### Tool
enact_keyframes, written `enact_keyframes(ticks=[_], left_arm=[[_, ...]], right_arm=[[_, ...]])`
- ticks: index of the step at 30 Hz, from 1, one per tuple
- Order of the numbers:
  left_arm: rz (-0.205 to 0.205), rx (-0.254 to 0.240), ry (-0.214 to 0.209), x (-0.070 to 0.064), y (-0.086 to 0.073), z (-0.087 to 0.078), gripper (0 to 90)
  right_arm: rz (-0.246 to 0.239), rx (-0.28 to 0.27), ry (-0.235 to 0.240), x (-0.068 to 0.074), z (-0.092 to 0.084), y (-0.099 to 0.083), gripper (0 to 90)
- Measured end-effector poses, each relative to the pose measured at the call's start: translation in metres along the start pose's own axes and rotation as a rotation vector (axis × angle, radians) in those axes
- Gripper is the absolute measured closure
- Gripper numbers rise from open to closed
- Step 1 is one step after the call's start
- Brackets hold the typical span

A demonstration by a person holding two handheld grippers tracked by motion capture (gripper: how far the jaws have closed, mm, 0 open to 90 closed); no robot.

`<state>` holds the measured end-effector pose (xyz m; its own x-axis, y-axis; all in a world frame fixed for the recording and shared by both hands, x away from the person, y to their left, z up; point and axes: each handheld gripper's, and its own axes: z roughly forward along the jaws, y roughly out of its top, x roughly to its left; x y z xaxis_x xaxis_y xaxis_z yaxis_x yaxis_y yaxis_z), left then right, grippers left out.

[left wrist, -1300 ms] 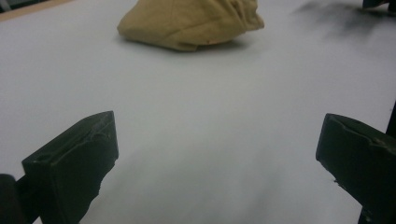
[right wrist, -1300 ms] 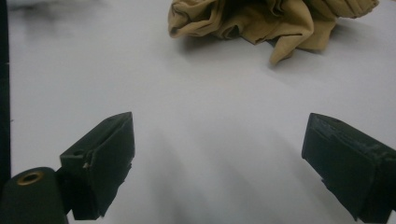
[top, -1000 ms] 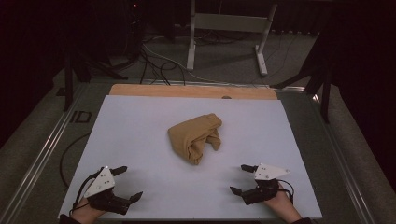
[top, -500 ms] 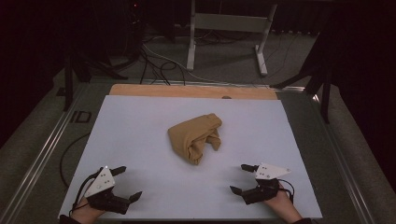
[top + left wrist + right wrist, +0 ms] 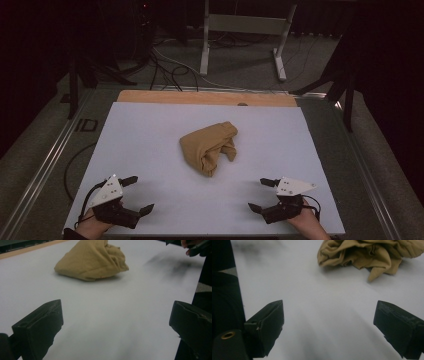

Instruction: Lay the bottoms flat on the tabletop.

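At the centre of the high view the tan cloth (image 5: 209, 147) lies bunched on the white mat (image 5: 150, 130), untouched. Left gripper (image 5: 134, 196) and right gripper (image 5: 261, 195), jaws spread and empty, sit lower left and right (likely resting). Bare mat surrounds the cloth.

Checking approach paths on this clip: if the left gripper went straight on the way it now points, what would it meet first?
Probably bare white table top first. The left gripper, jaws open, points toward the middle of the table, and the crumpled tan cloth lies up and left of its line. It might clip the cloth's near edge; depth is unclear.
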<state>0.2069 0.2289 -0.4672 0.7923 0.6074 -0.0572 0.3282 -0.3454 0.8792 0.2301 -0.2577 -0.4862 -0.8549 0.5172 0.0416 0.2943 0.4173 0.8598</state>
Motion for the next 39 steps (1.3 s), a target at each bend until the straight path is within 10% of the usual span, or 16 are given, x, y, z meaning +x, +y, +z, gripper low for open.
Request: enact_keyframes(ticks=[20,39], left_arm=[[0.090,0.011,-0.016,-0.010,0.046,0.007,0.3],[0.092,0.025,0.037,-0.025,0.090,0.044,0.3]], right_arm=[[-0.044,-0.107,-0.049,-0.014,-0.023,0.057,10.0],[-0.087,-0.091,-0.041,-0.037,0.036,0.103,10.0]])
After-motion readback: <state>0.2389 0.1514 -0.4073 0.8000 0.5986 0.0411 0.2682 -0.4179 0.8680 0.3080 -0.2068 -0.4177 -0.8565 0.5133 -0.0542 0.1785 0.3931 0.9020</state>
